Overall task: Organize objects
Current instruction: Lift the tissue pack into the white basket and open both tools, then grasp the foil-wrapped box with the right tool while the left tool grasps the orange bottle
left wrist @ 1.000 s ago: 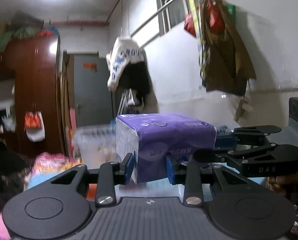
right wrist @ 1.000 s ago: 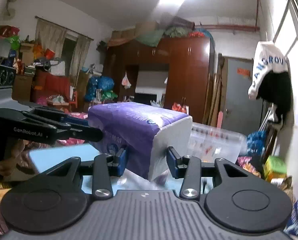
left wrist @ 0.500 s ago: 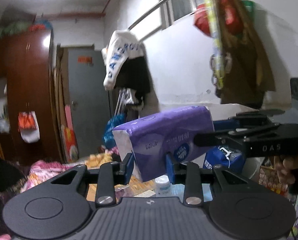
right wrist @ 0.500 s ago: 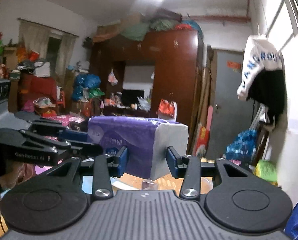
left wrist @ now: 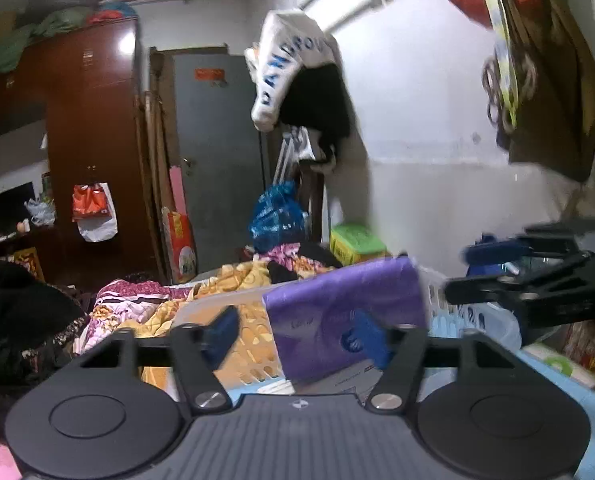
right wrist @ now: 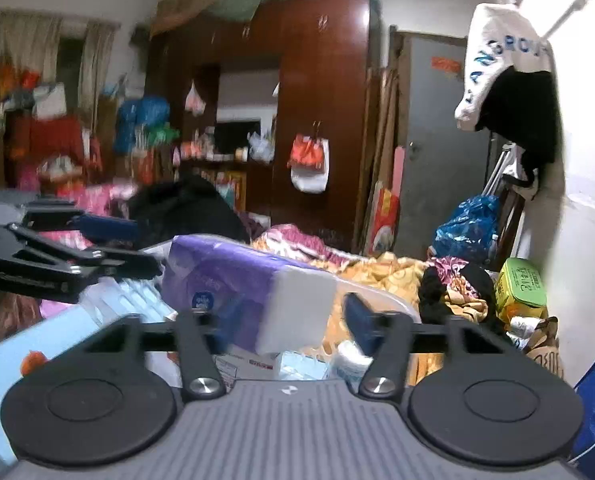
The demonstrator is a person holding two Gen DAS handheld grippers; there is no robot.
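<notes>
A purple tissue pack [left wrist: 343, 312] lies tilted over a clear plastic bin [left wrist: 233, 304] that holds small boxes. My left gripper [left wrist: 297, 334] is open, its jaws wide apart; the pack rests against the right blue pad and is clear of the left one. In the right wrist view the same pack [right wrist: 241, 284] shows its white end. My right gripper [right wrist: 289, 322] is open too, with the pack beside its left pad. The other gripper shows at each view's edge.
The bin [right wrist: 377, 300] holds small boxes and a white jar [right wrist: 347, 360]. A bed with floral bedding [left wrist: 233, 280] lies behind. A green box [right wrist: 521, 284] and blue bag [right wrist: 467, 228] sit by the right wall. A light blue surface [right wrist: 37, 348] lies at left.
Both grippers have opened and let go of the tissue pack, which has dropped lower over the bin. Both views have tilted down toward the bin and bed.
</notes>
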